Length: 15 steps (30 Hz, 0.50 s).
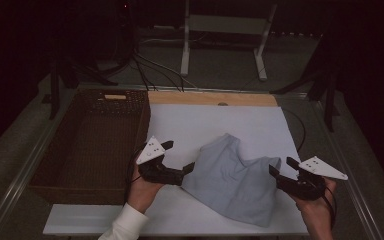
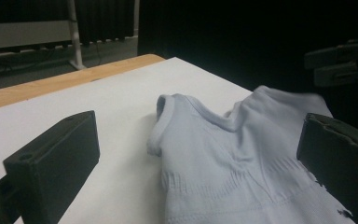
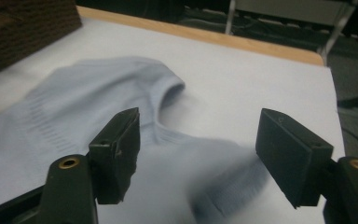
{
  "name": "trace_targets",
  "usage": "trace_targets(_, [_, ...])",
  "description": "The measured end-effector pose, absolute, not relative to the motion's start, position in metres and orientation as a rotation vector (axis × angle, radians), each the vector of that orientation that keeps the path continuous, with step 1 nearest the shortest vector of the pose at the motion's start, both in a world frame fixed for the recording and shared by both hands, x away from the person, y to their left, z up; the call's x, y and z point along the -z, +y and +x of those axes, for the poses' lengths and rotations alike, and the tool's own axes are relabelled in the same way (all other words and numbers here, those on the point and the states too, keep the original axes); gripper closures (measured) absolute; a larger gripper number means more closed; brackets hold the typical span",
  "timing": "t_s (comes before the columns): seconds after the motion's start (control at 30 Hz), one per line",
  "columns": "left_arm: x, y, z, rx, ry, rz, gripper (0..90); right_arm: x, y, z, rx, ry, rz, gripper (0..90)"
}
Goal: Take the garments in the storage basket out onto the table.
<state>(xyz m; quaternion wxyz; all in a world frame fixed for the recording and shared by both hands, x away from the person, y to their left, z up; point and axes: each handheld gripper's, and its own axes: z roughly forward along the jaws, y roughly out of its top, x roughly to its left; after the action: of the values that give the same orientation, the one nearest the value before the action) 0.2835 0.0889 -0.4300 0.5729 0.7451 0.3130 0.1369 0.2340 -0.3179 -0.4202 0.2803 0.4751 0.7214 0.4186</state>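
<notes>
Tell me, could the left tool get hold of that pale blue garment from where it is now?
Probably yes: the left tool stands open at the garment's edge, with nothing between them.

A: What lies between the two tongs?

B: A pale blue garment [image 1: 232,177], crumpled on the white board [image 1: 215,122]. The left gripper [image 1: 176,161] stands with jaws apart at the cloth's left edge, one tip touching it.

A: And the right gripper [image 1: 283,166]?

B: Jaws spread too, just at the cloth's right edge, nothing pinched.

A: Anything beyond the left one?

B: A brown wicker basket [image 1: 87,150], just to its left.
</notes>
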Motion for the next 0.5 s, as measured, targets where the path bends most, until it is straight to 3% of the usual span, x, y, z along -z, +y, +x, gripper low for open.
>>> trace_targets(0.2, [0.431, 0.086, 0.283, -0.320, 0.731, 1.752, 0.1, 0.425, -0.305, 0.235, -1.065, 1.994, 1.235, 28.9])
trace_targets(0.5, [0.440, 0.076, 0.284, -0.313, 0.731, 1.789, 0.1, 0.465, -0.302, 0.247, -0.928, 2.060, 1.302, 23.1])
